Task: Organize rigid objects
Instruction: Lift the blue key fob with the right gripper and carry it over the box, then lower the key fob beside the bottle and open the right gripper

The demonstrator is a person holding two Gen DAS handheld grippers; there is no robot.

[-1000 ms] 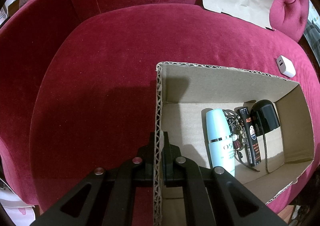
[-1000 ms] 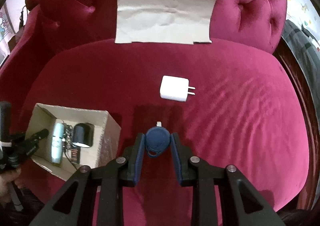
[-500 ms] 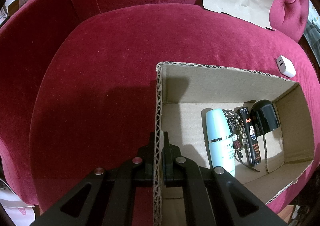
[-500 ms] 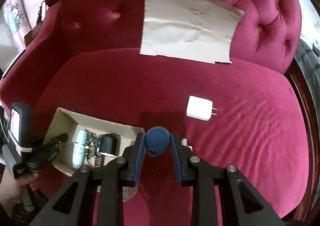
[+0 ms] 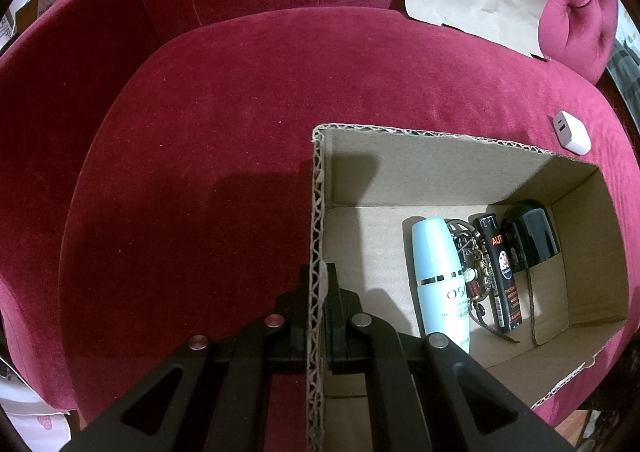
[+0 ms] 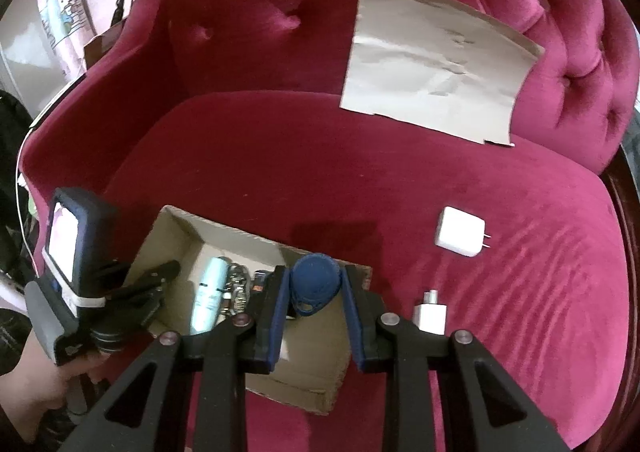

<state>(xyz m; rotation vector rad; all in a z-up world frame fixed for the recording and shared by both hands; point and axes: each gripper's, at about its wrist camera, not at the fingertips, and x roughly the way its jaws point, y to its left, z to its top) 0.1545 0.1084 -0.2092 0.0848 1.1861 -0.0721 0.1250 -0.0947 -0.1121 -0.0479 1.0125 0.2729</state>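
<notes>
Above the cardboard box (image 6: 256, 336), we carry a round blue fob (image 6: 314, 286) pinched between the pads of our right gripper (image 6: 314, 316), which is narrowed onto it. Our left gripper (image 5: 318, 316) is clamped tight on the near wall of that box, steadying it on the red sofa seat (image 5: 192, 171). Inside the box lie a pale blue bottle (image 5: 440, 280), a key bunch (image 5: 470, 264), a black tube (image 5: 500, 276) and a black cap (image 5: 530, 238). We judge this the drop-off step: next we lower the fob over bare floor left of the bottle and release. Two white chargers (image 6: 460, 232) (image 6: 430, 316) wait right of the box.
</notes>
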